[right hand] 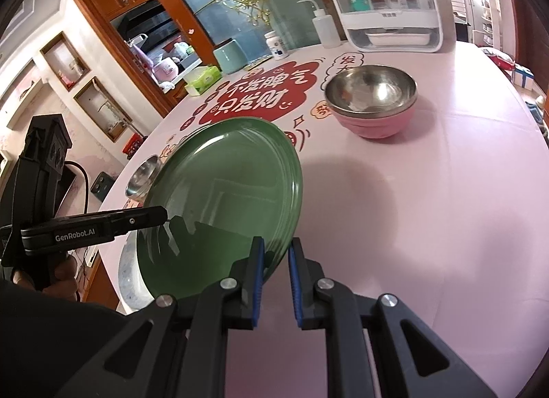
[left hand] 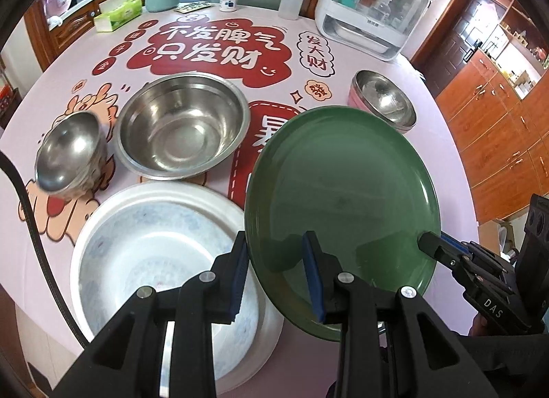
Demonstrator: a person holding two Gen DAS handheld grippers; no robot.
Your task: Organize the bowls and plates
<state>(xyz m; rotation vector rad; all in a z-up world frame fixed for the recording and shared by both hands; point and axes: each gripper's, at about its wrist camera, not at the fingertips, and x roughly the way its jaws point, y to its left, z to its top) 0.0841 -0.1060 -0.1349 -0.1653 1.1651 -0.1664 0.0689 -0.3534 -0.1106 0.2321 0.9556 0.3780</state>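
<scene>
Both sets of fingers pinch the green plate (left hand: 343,199) by its rim, left gripper (left hand: 278,274) on the near-left edge, right gripper (right hand: 276,281) on the near-right edge. That likely steadies it, since it is tilted and clear of the worktop (right hand: 429,209). Just left of the left fingers sits the white basin (left hand: 154,247), probably the nesting spot. Ahead of them stand the large steel bowl (left hand: 182,127) and small steel bowl (left hand: 68,154). Open pink worktop lies right of the right fingers, up to the steel bowl in a pink bowl (right hand: 372,103).
</scene>
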